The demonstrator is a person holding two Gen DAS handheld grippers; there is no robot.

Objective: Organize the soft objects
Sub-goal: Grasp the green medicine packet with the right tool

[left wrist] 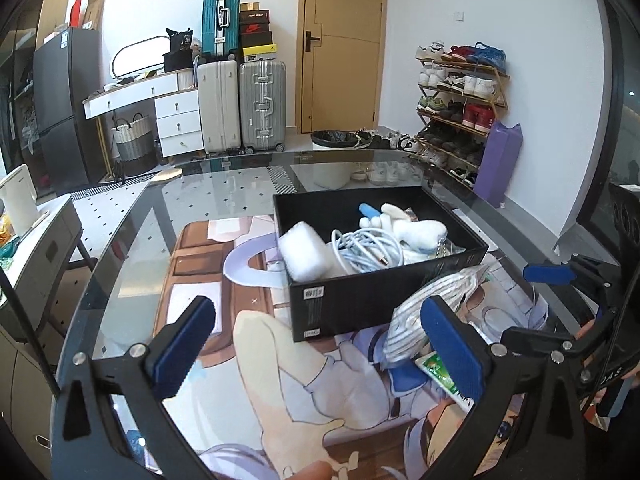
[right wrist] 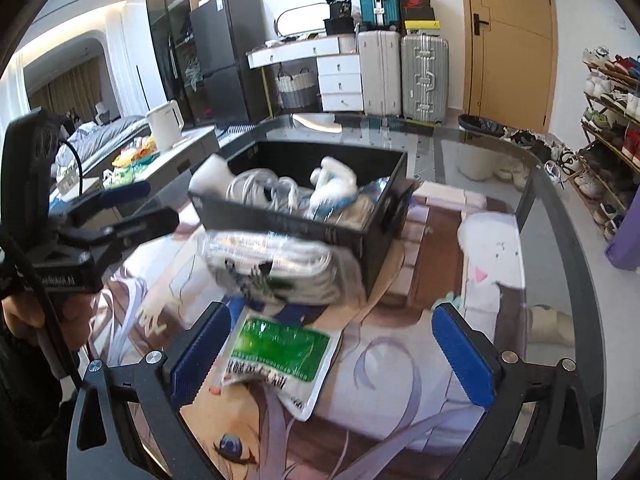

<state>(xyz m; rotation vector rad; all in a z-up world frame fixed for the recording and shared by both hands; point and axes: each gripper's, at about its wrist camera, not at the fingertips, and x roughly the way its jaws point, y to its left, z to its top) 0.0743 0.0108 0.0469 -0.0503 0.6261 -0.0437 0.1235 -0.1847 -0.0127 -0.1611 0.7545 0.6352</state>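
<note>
A black box (left wrist: 360,300) (right wrist: 288,226) sits on the printed mat and holds a white sponge (left wrist: 302,254), a coiled white cable (left wrist: 364,250) and a white plush toy (left wrist: 412,228). A striped clear-wrapped soft packet (left wrist: 428,308) (right wrist: 276,268) leans against the box's near side, blurred in the right wrist view. A green-and-white sachet (right wrist: 276,354) (left wrist: 444,378) lies flat on the mat beside it. My left gripper (left wrist: 320,354) is open and empty, low over the mat before the box. My right gripper (right wrist: 332,354) is open and empty, with the sachet by its left finger.
The printed mat (left wrist: 280,380) covers a round glass table (left wrist: 224,184). Beyond it are suitcases (left wrist: 240,104), a white drawer unit (left wrist: 176,120), a bin (left wrist: 332,140) and a shoe rack (left wrist: 460,96). A side counter with a white kettle (right wrist: 164,124) stands to the left.
</note>
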